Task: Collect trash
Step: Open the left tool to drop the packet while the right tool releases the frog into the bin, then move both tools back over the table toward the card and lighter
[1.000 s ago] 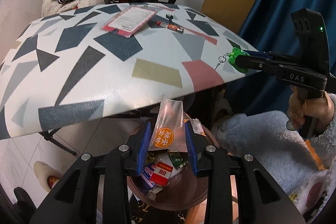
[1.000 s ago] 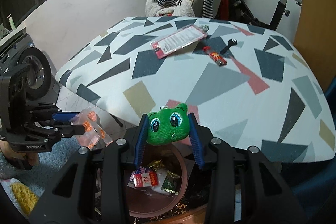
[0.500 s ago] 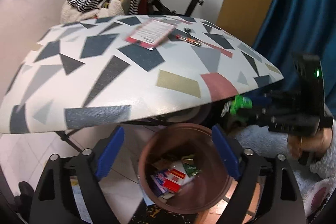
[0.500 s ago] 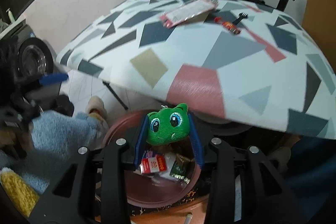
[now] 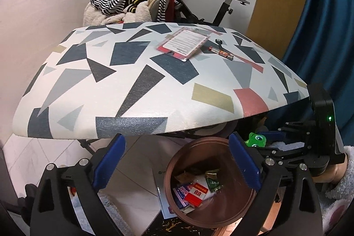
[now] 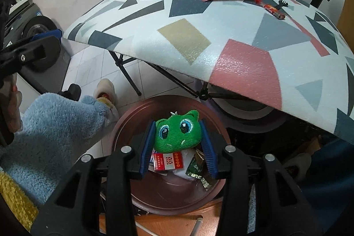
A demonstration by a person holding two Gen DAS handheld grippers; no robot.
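Observation:
A brown round bin (image 5: pixel 240 202) stands on the floor under the near edge of the patterned table (image 5: pixel 154 92). Inside it lie a red-and-white pack (image 5: pixel 195 191) and several wrappers. My left gripper (image 5: pixel 174 143) hangs above and left of the bin. Its jaws are opening wide with nothing between them. My right gripper (image 6: pixel 178 127) is low over the bin (image 6: pixel 137 112) and holds a green plush toy (image 6: pixel 177 136). Its jaws are opening, and both pads still touch the toy. The toy (image 5: pixel 256 140) also shows in the left wrist view, by the bin's right rim.
On the far part of the table lie a pink card (image 5: pixel 183 42), a red stick (image 5: pixel 221 52) and a small black fork (image 5: pixel 219 42). Black folding table legs (image 6: pixel 126 72) stand behind the bin. A clothes pile (image 5: pixel 132 3), an exercise bike (image 5: pixel 230 3) and a blue curtain (image 5: pixel 320 37) stand behind.
My left gripper opened and let go of the clear wrapper with the orange label, then drew back and up. My right gripper sank with the green toy from table height to just over the bin.

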